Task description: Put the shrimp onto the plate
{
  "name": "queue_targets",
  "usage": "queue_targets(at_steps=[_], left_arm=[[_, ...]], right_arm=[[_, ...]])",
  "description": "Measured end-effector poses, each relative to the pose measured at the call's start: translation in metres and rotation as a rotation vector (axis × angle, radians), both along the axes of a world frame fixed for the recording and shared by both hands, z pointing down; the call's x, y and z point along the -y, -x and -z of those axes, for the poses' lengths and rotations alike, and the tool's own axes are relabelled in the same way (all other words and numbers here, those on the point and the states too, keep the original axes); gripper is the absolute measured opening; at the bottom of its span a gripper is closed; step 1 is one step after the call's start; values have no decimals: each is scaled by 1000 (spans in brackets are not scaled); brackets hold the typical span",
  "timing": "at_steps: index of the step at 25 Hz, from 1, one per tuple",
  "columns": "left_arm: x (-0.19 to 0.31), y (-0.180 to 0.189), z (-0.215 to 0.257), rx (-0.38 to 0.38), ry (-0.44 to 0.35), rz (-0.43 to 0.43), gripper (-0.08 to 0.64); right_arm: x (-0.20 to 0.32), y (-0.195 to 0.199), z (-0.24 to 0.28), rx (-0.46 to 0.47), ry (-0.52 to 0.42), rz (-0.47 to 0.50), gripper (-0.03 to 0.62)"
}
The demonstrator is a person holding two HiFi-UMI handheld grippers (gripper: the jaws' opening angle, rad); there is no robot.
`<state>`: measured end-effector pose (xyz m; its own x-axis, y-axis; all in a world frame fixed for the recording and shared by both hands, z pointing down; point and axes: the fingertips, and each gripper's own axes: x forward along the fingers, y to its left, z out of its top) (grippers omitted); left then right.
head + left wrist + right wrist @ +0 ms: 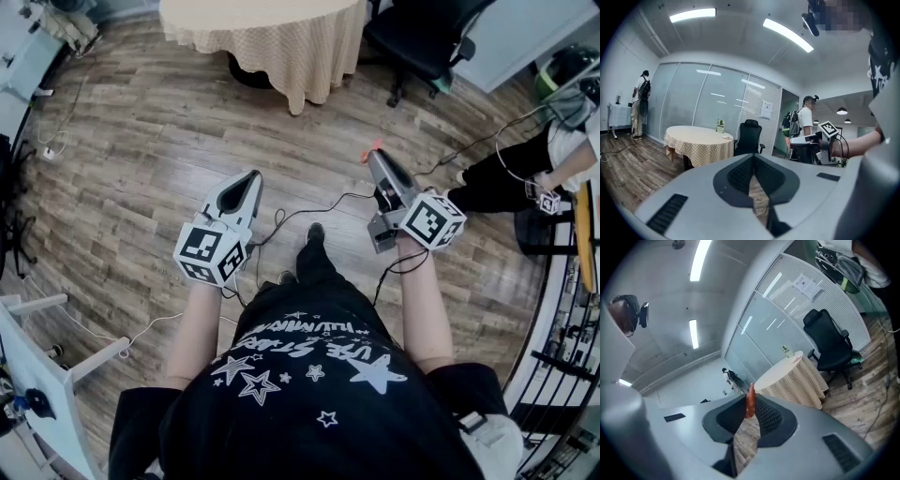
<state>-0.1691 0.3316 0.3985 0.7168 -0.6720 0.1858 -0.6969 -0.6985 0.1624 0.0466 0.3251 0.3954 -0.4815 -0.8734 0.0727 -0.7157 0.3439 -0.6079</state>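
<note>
An orange shrimp (750, 399) stands pinched between the tips of my right gripper (750, 405), which is shut on it. In the head view the shrimp (377, 146) pokes out of the right gripper (373, 157), held at waist height over the wood floor. My left gripper (252, 178) is shut with nothing in it, its jaws (753, 157) closed together. A small plate (727, 137) lies on the round table with a checked cloth (698, 140), some way ahead of both grippers. The same plate (795, 359) shows near the table's edge in the right gripper view.
A black office chair (422, 37) stands to the right of the round table (272, 42). Cables (309, 214) trail across the floor. A person (525, 178) sits or crouches at the right, another stands far left (638, 105). A white stand (37, 375) is near left.
</note>
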Motion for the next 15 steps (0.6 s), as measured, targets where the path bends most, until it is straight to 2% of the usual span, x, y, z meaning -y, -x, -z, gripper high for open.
queue_targets(at_steps=[7,15], left_arm=[[7,-4,16,5,-25,9,9],[3,5,18,14,-10,47,9]], right_arm=[[-4,7,2,-12,18,2,57],[-12,24,2,-96,7,18,57]])
